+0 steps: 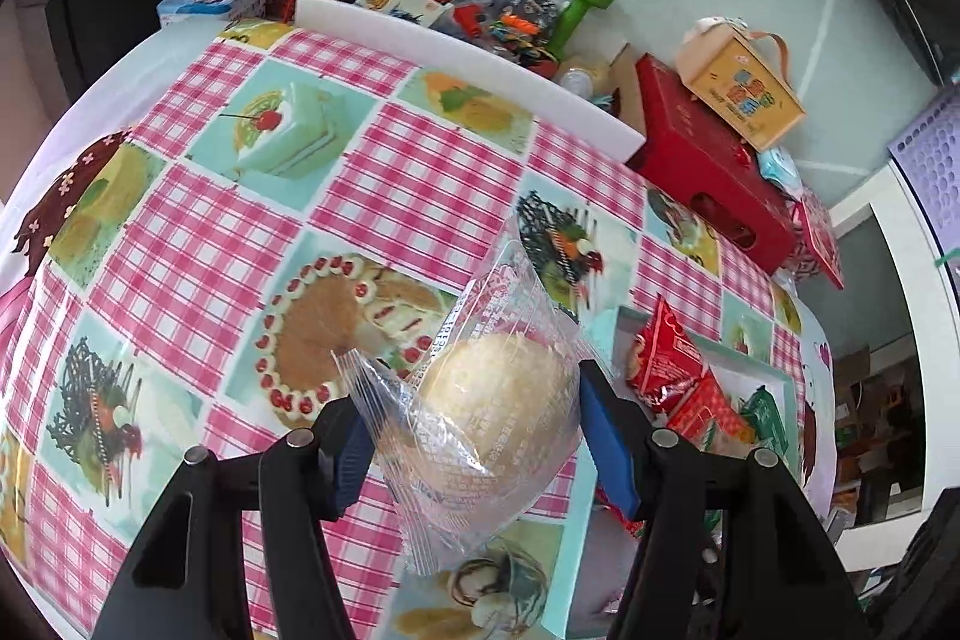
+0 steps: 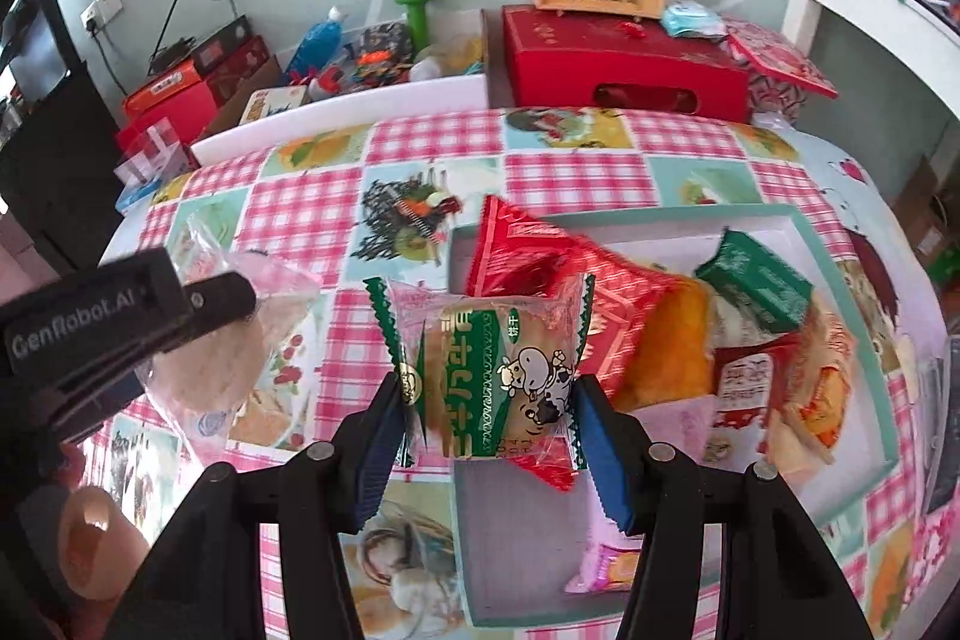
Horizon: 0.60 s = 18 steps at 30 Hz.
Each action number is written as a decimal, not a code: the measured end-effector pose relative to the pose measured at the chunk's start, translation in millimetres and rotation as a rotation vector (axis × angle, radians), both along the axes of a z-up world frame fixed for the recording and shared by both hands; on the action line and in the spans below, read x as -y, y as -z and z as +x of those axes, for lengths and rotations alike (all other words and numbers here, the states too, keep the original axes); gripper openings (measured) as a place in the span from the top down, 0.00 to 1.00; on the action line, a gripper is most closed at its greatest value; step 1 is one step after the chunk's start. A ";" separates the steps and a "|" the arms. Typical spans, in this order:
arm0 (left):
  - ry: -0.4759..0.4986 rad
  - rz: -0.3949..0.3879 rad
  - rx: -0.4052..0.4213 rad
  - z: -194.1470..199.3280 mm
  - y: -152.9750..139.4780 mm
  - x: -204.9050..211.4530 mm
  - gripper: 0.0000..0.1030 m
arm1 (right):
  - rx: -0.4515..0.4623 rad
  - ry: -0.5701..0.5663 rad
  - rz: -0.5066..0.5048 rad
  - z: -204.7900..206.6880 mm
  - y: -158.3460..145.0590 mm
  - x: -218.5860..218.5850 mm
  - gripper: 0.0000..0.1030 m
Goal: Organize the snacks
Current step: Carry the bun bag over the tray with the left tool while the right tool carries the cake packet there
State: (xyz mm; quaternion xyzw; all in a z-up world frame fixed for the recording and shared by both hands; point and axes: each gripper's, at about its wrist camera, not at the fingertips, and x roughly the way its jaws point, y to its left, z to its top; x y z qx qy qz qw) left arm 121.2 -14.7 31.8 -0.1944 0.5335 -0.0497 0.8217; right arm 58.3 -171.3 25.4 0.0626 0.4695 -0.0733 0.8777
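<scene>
Both wrist cams look steeply down, close; share tablecloth & tray.

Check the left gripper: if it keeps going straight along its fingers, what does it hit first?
Probably the checked tablecloth. The left gripper is shut on a clear-wrapped round pastry and points down at bare cloth, with nothing else visible in that line. The snack tray sits off to the side. Depth is uncertain.

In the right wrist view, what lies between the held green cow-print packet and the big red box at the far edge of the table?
The right wrist view shows, beyond the green cow-print packet, a red snack packet at the tray's near corner, then bare checked tablecloth up to the red box.
</scene>
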 end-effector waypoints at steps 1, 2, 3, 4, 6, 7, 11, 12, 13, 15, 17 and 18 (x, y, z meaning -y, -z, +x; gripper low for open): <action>0.005 0.002 0.000 -0.2 0.1 2.8 0.38 | 0.011 0.006 0.001 -1.4 -2.3 3.7 0.43; 0.011 0.003 0.002 -0.1 0.1 5.9 0.38 | 0.017 0.009 0.004 -1.6 -3.9 6.7 0.43; 0.019 0.004 0.003 -0.1 -0.2 9.5 0.38 | 0.023 0.014 0.006 -2.2 -5.2 10.2 0.43; 0.031 0.004 0.006 -0.3 -0.9 13.6 0.38 | 0.030 0.022 0.008 -2.8 -7.1 14.5 0.43; 0.053 0.003 0.011 -2.4 -2.7 21.0 0.38 | 0.037 0.060 0.000 -4.3 -10.8 27.5 0.42; 0.067 0.004 0.013 -3.2 -3.3 25.2 0.38 | 0.040 0.074 -0.003 -4.4 -11.7 32.8 0.42; 0.115 0.019 0.016 -6.3 -3.1 42.2 0.38 | 0.048 0.160 -0.008 -11.1 -13.9 65.0 0.42; 0.129 0.021 0.014 -7.3 -2.4 46.6 0.38 | 0.046 0.180 -0.009 -12.5 -13.7 72.5 0.42; 0.146 0.018 0.010 -8.5 -1.5 51.4 0.38 | 0.041 0.207 -0.009 -14.2 -12.8 83.0 0.42; 0.174 0.015 0.004 -11.3 0.6 59.8 0.38 | 0.035 0.237 -0.002 -16.6 -11.6 95.8 0.42; 0.210 0.019 0.000 -13.6 2.1 71.2 0.38 | 0.027 0.267 0.015 -20.0 -9.7 110.2 0.42; 0.228 0.025 -0.004 -14.8 3.2 77.0 0.38 | 0.025 0.278 0.020 -21.4 -8.8 115.9 0.42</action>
